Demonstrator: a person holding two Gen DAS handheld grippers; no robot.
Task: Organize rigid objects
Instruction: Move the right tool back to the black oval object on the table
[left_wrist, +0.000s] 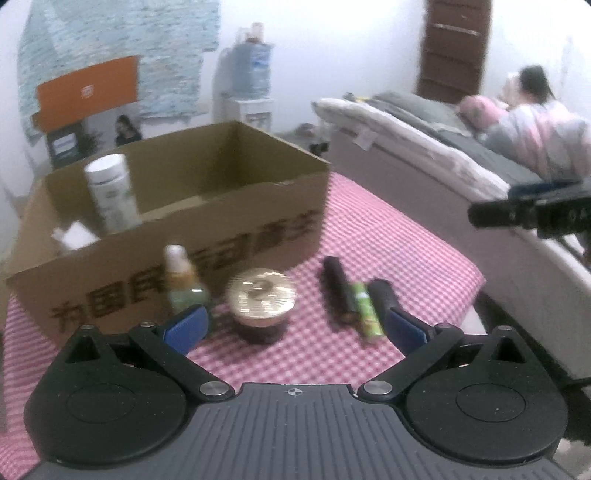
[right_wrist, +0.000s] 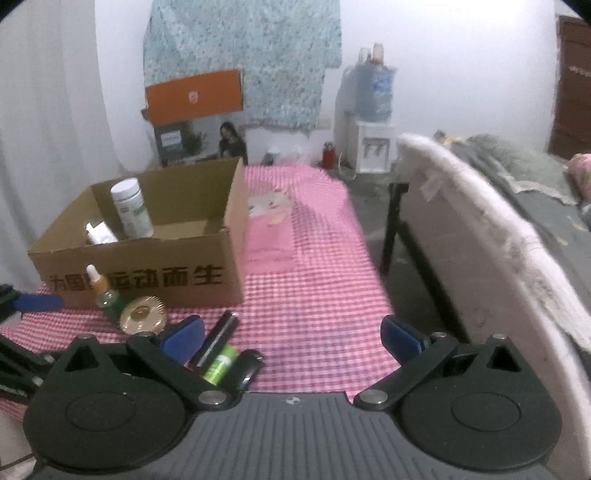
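Spreading wide and holding nothing, the jaws of the left gripper (left_wrist: 297, 326) framed a round jar with a ribbed gold lid (left_wrist: 261, 297) that stood on the pink-and-white checked cloth of the desk (left_wrist: 406, 258). Just left of the jar stood a small green glass bottle with an orange collar and white cap (left_wrist: 183, 282), partly behind the left blue pad. To the right of the jar lay three items side by side: a slim black tube (left_wrist: 334, 291), a bright green cylinder (left_wrist: 365, 308) and a stubby black cylinder (left_wrist: 382, 295).

Behind them sat an open brown cardboard box (left_wrist: 184, 221) printed with large dark Chinese characters; its blurred front could not be read in full there. Inside it stood a white plastic bottle with a green label (left_wrist: 112, 192) beside a small white object (left_wrist: 75, 234).

The right gripper (right_wrist: 291, 338) also had its jaws spread and empty, over bare cloth. Its view alone showed the box lettering ending in "运动而生", a pink cartoon patch on the cloth (right_wrist: 269, 221) and a white water dispenser (right_wrist: 371, 146). Only the left view showed a person in pink on the bed (left_wrist: 532, 122).
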